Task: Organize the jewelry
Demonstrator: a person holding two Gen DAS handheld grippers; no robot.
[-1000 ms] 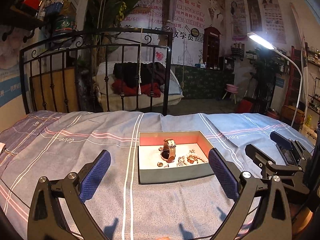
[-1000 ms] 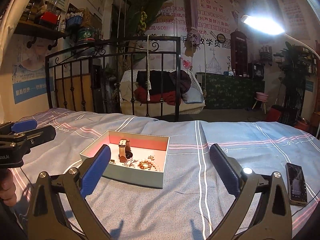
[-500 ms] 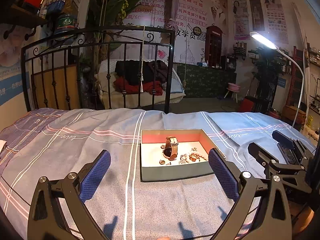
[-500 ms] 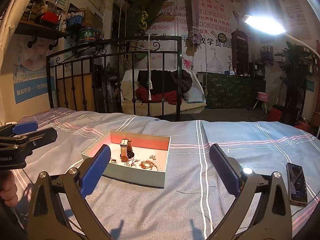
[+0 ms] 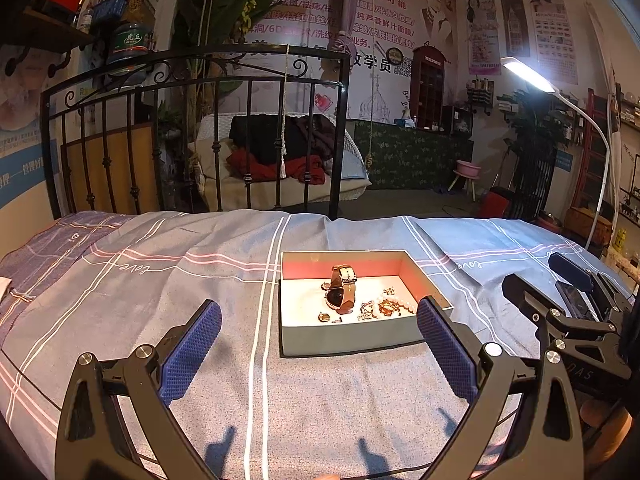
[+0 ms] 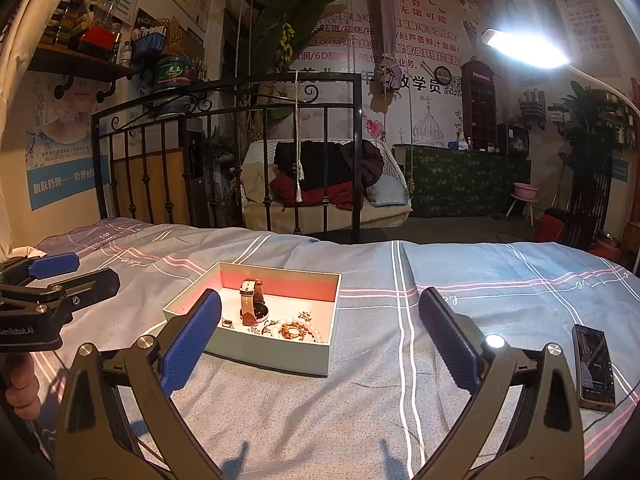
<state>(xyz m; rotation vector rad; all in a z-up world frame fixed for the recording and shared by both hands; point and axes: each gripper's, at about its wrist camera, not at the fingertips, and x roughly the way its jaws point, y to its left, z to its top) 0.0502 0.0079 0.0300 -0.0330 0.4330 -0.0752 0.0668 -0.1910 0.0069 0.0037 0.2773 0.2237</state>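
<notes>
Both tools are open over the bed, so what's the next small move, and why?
Probably ease the right tool forward and left toward the watch. It stands on edge in the box, apart from the tangled beads, and both tools are empty and short of the box.

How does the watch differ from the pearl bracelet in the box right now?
The watch has a tan strap and a dark round face; the pearl bracelet is a string of small pale beads. The watch stands on its edge, strap rising toward the pink back wall; the bracelet lies flat in a tangle with other small pieces. The watch is clearly bulkier. Both sit inside the open box, untouched by either gripper.
</notes>
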